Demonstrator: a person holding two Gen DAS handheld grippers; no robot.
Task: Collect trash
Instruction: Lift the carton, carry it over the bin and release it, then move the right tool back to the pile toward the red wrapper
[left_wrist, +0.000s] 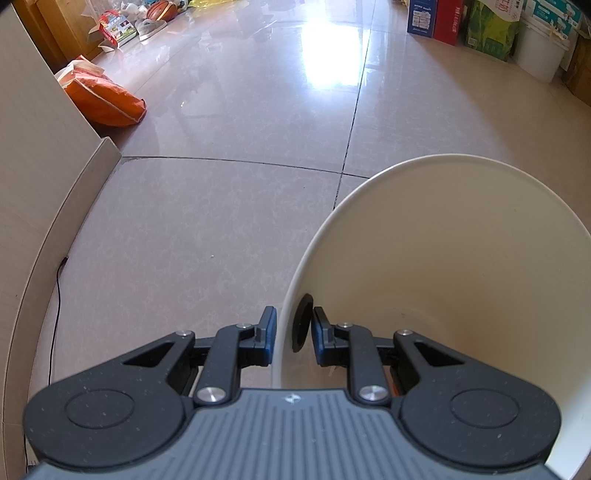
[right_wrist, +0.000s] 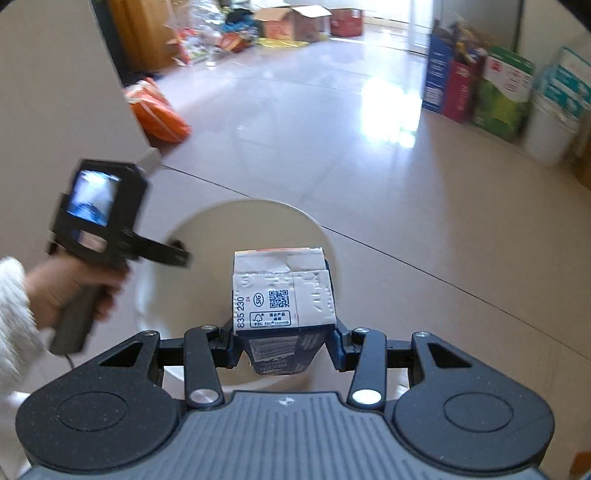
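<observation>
The drink carton (right_wrist: 283, 295), printed "835 230", "SIG" and "FSC", sits clamped in the right gripper's (right_wrist: 284, 341) jaws above the white bin (right_wrist: 207, 229). The left gripper's (left_wrist: 293, 334) jaws pinch the bin's rim, one finger inside.

Both claw-mounted views over bin (left_wrist: 443, 258)

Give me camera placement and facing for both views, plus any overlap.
Left wrist: on the left gripper, looking forward and down; its fingers clamp the white bucket rim.
Right wrist: on the right gripper, looking down into the bucket; holds a milk carton; the left gripper, the hand and a white sleeve show.
Shared: bucket, orange bag, tiled floor.
</observation>
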